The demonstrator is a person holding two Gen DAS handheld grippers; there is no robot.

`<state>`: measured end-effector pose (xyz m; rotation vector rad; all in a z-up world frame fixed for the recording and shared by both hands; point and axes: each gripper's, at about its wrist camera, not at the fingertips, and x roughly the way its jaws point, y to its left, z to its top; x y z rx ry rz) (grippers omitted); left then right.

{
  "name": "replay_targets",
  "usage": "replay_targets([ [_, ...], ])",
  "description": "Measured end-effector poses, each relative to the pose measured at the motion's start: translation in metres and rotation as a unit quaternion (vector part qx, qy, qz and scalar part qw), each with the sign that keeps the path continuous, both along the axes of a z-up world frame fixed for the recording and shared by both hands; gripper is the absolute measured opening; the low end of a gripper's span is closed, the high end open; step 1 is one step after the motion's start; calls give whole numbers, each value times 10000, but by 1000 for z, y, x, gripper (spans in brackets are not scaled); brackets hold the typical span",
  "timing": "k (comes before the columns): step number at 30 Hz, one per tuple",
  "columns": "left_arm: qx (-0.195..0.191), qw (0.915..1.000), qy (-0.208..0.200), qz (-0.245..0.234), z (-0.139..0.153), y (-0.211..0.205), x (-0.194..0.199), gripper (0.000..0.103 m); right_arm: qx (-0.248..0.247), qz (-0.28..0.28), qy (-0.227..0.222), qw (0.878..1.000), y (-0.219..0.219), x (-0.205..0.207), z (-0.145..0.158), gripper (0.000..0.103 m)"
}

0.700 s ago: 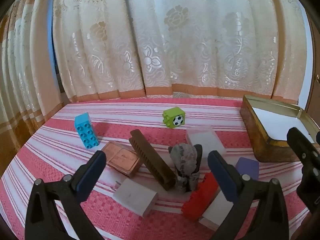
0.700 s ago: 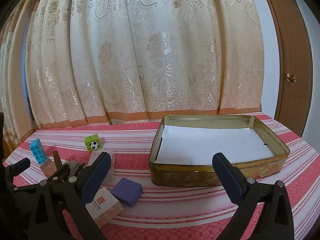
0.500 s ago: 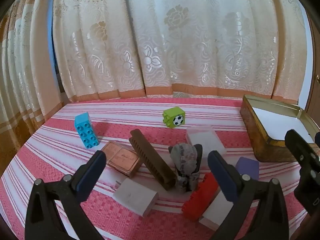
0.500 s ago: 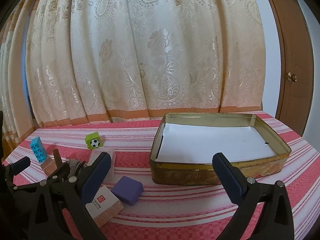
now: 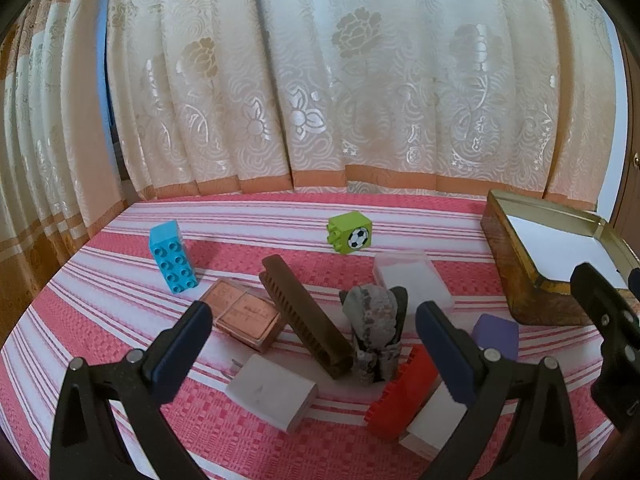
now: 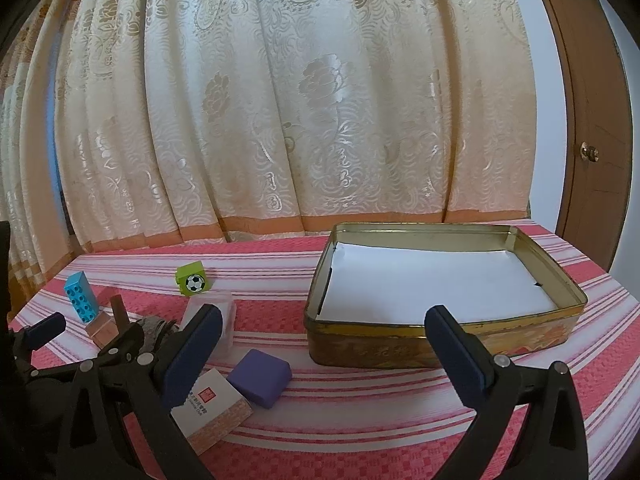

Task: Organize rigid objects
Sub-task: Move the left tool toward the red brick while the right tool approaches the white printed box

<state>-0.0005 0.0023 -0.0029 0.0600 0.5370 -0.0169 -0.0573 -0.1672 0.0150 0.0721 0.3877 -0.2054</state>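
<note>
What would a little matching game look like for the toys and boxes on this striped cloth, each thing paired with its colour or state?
Things:
1. upright brick
2. cube with the football picture
3. metal tin
4. flat block near the tin

Descriptions:
A. purple
B. lined with white paper, nothing else inside
C. light blue, studs facing the camera
D. lime green

Pairs: 1-C, 2-D, 3-B, 4-A
</note>
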Motion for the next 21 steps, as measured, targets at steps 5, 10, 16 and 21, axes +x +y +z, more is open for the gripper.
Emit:
replay_targets([
  [5, -18, 10000, -16, -2, 0, 0, 0, 103, 45, 50, 38, 10000, 0, 1, 0, 102],
  [10, -161, 9999, 54, 20, -3, 3, 2, 103, 121, 193, 200, 9995, 0, 4, -3, 102],
  [16, -12, 9999, 27, 167, -4, 13, -4, 103, 315, 633, 521, 9961, 2, 11, -9, 102],
  [21, -312, 9989, -234, 259, -8, 37, -9, 103, 493, 1309, 1037, 9847, 16, 21, -19, 102],
])
